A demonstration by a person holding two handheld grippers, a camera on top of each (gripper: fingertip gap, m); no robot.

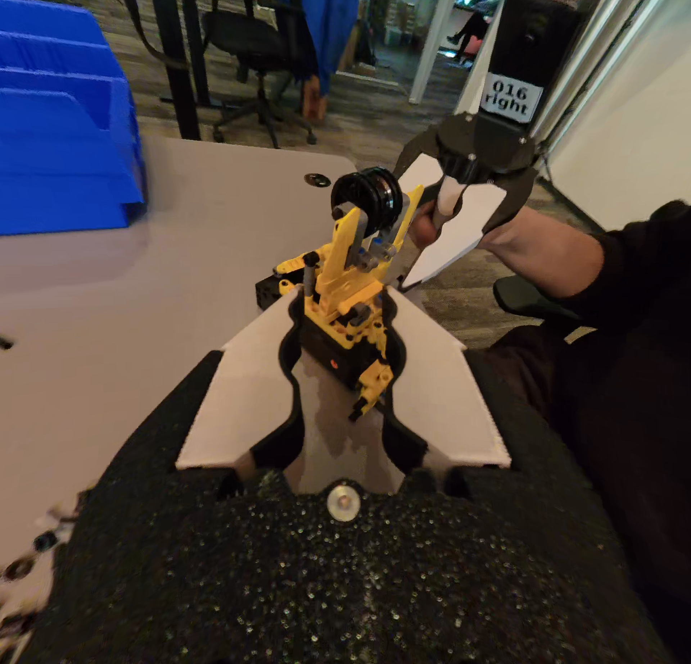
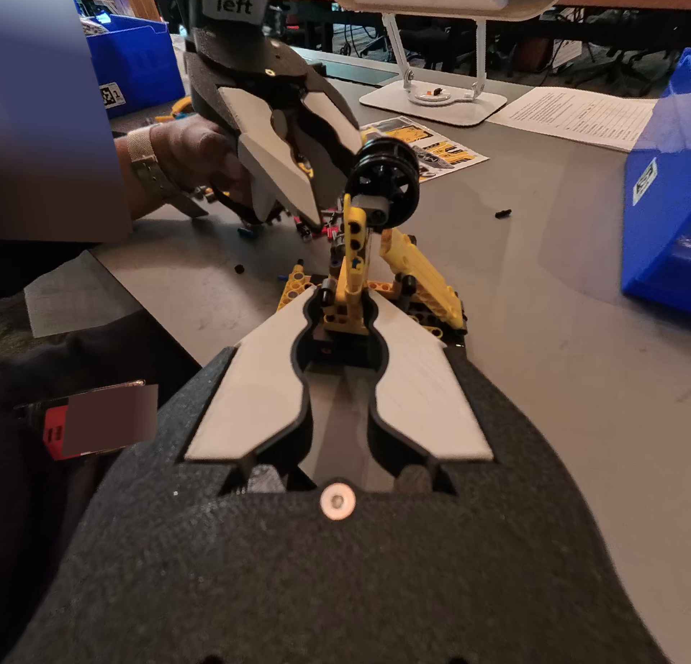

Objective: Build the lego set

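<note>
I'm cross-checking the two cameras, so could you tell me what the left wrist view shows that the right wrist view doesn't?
Only the left wrist view shows the office chair and a stack of blue bins. Only the right wrist view shows the white stand, the printed sheets, the sticker sheet and the loose black pin. Both show the yellow brick model with its black wheel on the grey table, gripped by the left gripper and the right gripper.

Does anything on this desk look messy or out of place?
Yes. Small loose parts lie scattered on the table around the yellow brick model, and more are piled behind the left gripper. Nothing looks broken or spilled.
</note>
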